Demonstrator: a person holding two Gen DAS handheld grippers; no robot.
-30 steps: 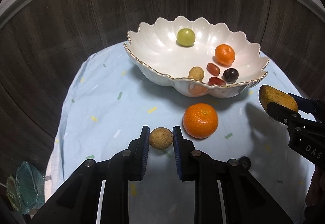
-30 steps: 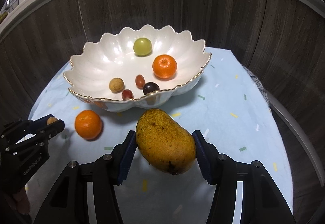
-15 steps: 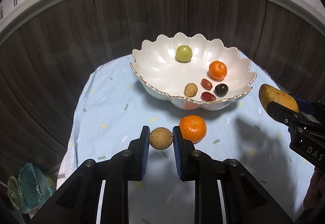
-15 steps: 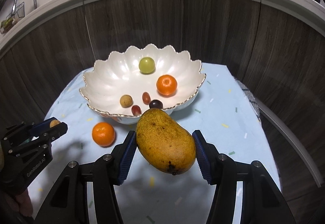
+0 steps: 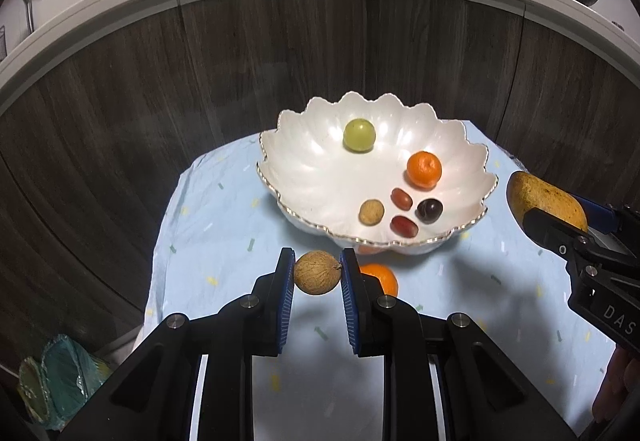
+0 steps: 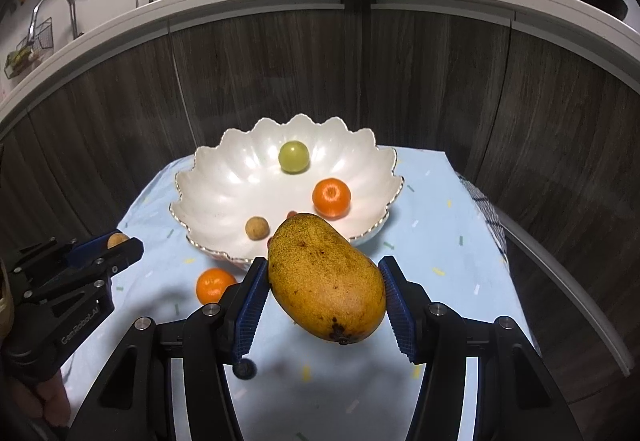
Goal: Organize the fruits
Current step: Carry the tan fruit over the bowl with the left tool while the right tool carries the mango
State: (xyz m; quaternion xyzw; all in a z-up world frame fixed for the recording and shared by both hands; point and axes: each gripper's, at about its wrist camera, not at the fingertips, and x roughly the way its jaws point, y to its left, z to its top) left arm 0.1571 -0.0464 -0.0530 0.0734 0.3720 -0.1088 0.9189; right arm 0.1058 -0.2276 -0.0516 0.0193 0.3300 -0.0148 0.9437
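Nearest, the left hand-held gripper (image 5: 317, 273) is clamped on a small brown nut-like fruit (image 5: 317, 272), pads tight against both sides. The right hand-held gripper (image 6: 323, 291) stands about half open, gripping a yellow mango (image 6: 326, 277) across its belly — the fruit tilted, stem end down.

Both have risen over the last second: the light-blue cloth on the table (image 5: 224, 241) has dropped away beneath them and the kitchen shelf behind now shows. Grips unchanged; both fruits hang clear of the cloth.

Just beyond the left fingers, one loose tangerine (image 6: 214, 285) lies on the cloth, close to the bowl's near wall.

Farther on, the scalloped white bowl (image 5: 304, 145) holds a green grape, a tangerine, a second brown fruit, two red fruits and a dark one.

Reading — the lift is done; next is carrying both over the near rim. The mango needs the bare left half; dropped from height it could knock the small fruits.
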